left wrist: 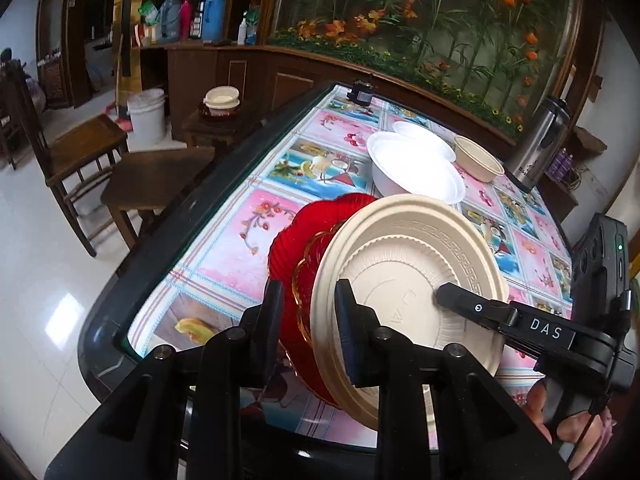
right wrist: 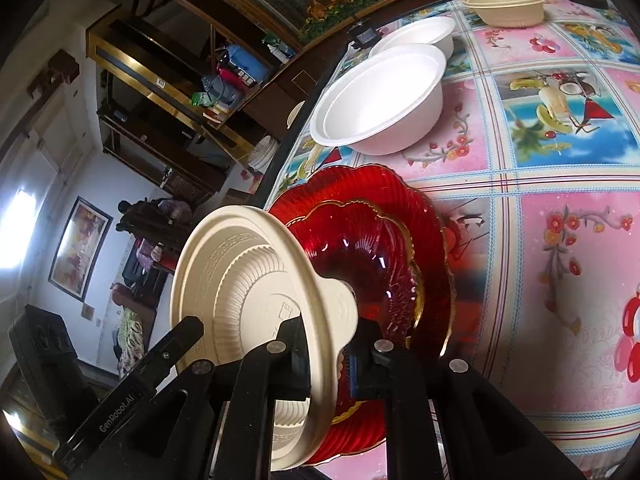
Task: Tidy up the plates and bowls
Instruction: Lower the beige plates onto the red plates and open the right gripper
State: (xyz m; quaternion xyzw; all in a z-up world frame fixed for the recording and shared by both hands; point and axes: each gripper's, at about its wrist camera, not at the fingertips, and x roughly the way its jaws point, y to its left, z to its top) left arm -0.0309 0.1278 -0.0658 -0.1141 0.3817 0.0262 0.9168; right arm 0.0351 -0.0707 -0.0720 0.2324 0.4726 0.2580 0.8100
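Covering most of both views, the bench (left wrist: 224,236) wears a glossy pink-and-blue flowered cloth under glass. At centre frame a large red ribbed glass plate (right wrist: 372,196) lies on it, with a smaller gold-rimmed red glass dish (right wrist: 360,248) nested inside. Above them, held tilted nearly on edge, is a round beige fibre plate with a key-pattern rim (left wrist: 412,264). The left tool (left wrist: 310,332) is closed down on its near edge, rim pinched between the pads; the right tool (right wrist: 334,348) is likewise clamped tight on the opposite edge, low in the right wrist view. Towards the upper right of the left view stand two white foam bowls (left wrist: 416,172), just beside each other, and a beige fibre bowl (left wrist: 478,158) near them, then a steel flask (left wrist: 540,148).
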